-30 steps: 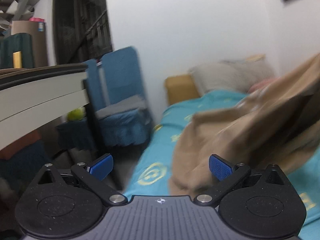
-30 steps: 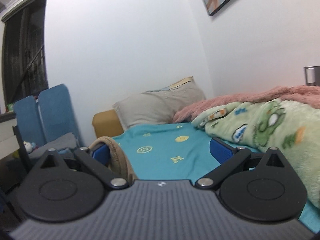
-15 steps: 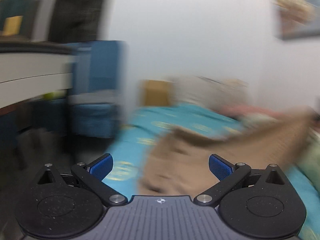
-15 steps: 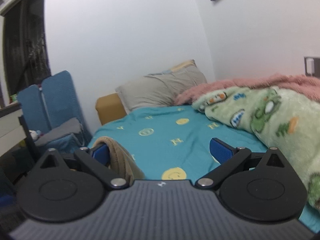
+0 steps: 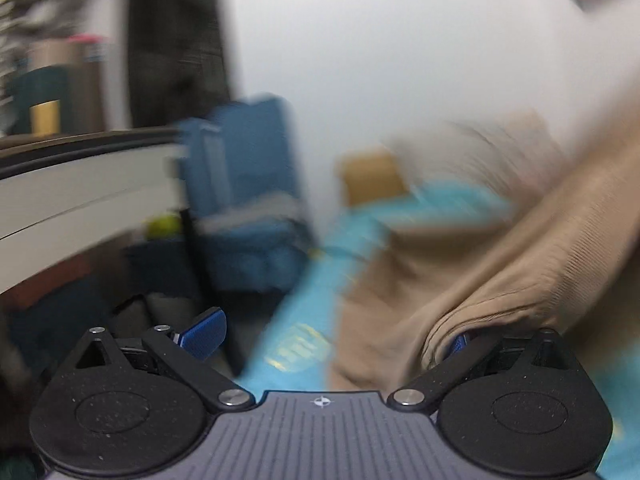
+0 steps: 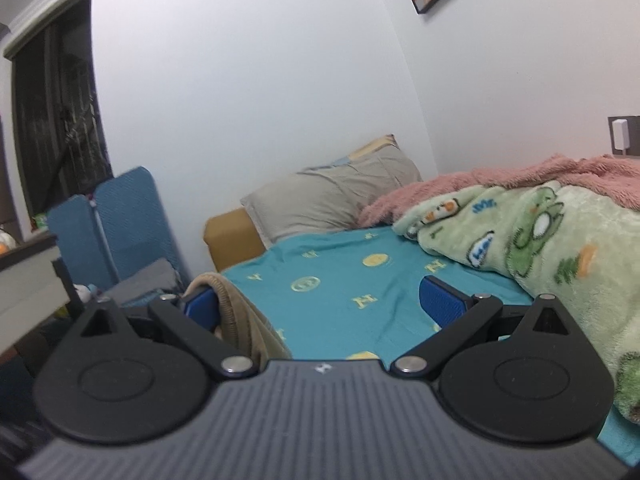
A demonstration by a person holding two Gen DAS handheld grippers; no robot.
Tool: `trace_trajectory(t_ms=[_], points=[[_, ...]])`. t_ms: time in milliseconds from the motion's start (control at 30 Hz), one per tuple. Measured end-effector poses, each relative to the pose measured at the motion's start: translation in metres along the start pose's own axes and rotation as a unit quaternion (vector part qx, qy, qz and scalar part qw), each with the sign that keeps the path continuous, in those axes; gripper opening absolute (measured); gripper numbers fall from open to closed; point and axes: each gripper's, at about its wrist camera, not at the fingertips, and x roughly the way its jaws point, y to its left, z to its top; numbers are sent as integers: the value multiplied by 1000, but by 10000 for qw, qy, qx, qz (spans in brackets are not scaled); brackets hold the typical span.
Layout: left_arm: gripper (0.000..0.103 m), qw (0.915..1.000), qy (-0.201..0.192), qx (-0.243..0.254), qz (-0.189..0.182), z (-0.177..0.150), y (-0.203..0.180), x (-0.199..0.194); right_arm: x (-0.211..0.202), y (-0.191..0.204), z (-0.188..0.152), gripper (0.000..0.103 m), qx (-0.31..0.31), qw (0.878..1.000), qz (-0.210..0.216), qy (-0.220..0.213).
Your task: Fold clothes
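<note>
Between my left gripper's (image 5: 332,332) spread jaws nothing is being pinched, but tan garment (image 5: 500,264) is now draping over its right pad, where a second ago it was lying clear. My right gripper (image 6: 324,300) is also gaping, cloth hooked on its left finger. Beyond, the teal bed (image 6: 340,276) is waiting; I'm judging the lift-and-spread is underway.

Ribbed tan knit garment (image 5: 500,264) (soft, matt) over smooth printed bedsheet (image 6: 340,280); fluffy fleece blanket (image 6: 552,240).

left tongs (image 5: 332,334) spread wide | tan garment (image 5: 500,264) draped over right finger | blurred
</note>
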Motion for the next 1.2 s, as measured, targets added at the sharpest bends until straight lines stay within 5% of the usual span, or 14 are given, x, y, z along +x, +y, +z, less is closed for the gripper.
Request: trace_trajectory(t_ms=[67,133,200,300,400,500,567,733,800,1033,1200], points=[[103,9986,-149,-498,-112,9,28,1,6,-3,-5,103,-6,9999,1,134],[87,9922,137,-964,-778,14,47,14,12,-5,-11,103,18,9994,52,331],[59,9798,680,-1275,-1380,12,60,32,18,-7,-17,103,29,9982,93,586],[34,9702,1064,-1252,-1780,8,58,43,23,-7,-25,103,-86,9959,21,897],[13,9668,932,-1182,-2064,12,56,38,25,-11,-33,103,-274,9916,-228,1240],[7,9574,508,-1435,-2454,19,59,18,31,-24,-44,103,-192,9826,-364,1809],[6,9425,57,-1736,-2854,24,60,-9,36,-39,-54,103,182,9760,-364,2137],[5,9139,-715,-1840,-3548,47,49,-47,41,-71,-80,103,1774,9304,346,3189],[5,9122,-709,-1874,-3574,46,49,-49,35,-68,-81,103,1778,9266,406,3290],[5,9169,-427,-2215,-3292,36,62,-53,19,-9,-76,103,138,9524,493,3004],[5,9289,-310,-2227,-2942,39,71,-40,21,25,-103,103,-840,9593,275,2681]])
